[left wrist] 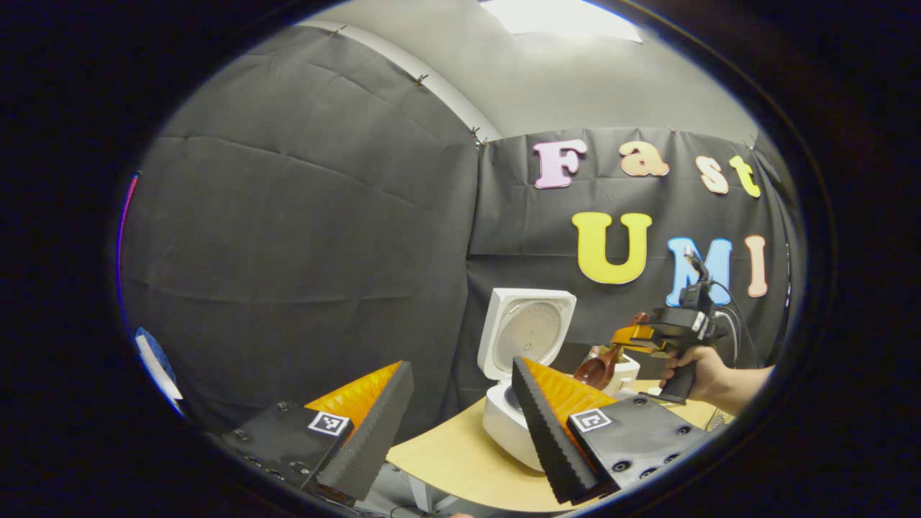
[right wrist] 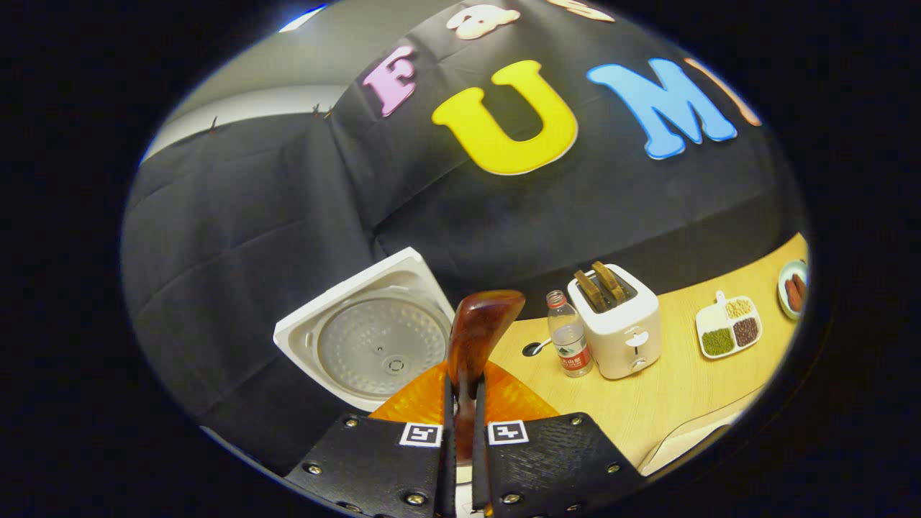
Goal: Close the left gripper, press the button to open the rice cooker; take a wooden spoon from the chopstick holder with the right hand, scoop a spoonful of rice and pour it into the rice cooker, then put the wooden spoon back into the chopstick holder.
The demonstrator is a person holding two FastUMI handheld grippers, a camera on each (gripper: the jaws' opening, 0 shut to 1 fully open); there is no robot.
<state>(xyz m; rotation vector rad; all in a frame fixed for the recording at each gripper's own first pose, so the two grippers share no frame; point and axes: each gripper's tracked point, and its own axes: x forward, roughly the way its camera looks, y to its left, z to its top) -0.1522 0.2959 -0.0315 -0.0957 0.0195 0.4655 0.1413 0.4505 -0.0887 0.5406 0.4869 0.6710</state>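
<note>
Right gripper clamped on wooden spoon, frame centre; left gripper spread apart; rice cooker lid up.

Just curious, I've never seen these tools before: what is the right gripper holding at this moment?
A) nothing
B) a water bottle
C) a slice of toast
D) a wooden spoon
D: in the right gripper view both fingers of the right gripper press on the handle of the wooden spoon.

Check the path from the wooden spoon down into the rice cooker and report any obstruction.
Nothing visible blocks it. The right gripper holds the wooden spoon beside the rice cooker, whose lid stands open. The bottle and toaster sit off to the side.
</note>
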